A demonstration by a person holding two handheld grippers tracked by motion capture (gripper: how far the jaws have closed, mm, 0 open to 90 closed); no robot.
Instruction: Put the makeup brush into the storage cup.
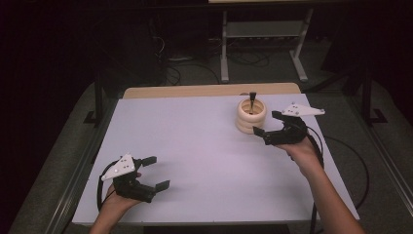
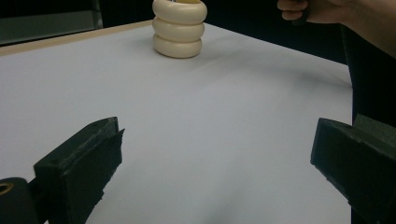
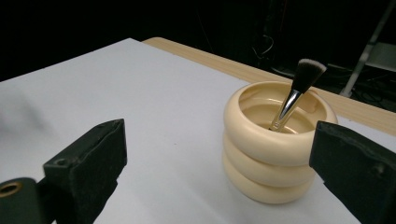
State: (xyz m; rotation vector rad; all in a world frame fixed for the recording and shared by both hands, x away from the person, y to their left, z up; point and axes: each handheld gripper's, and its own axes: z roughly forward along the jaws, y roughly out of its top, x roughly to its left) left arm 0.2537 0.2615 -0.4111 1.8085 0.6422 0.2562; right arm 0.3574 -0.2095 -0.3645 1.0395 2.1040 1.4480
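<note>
- I see the brush (image 3: 295, 95) standing in the cream ringed holder (image 3: 273, 144), long axis steep, bristles up and tilted away from the camera.
- My right gripper (image 1: 267, 124), jaws wide apart and empty, sits just beside the holder, brush beyond its tips.
- My left gripper (image 1: 157, 171), also spread and empty, rests well apart on the white table (image 1: 195, 146).

Lab-type recording room: dark walls, bare white table (image 1: 195, 146), loose cables (image 1: 180, 68) on the floor and a metal stand (image 1: 263, 44) beyond the grippers.
</note>
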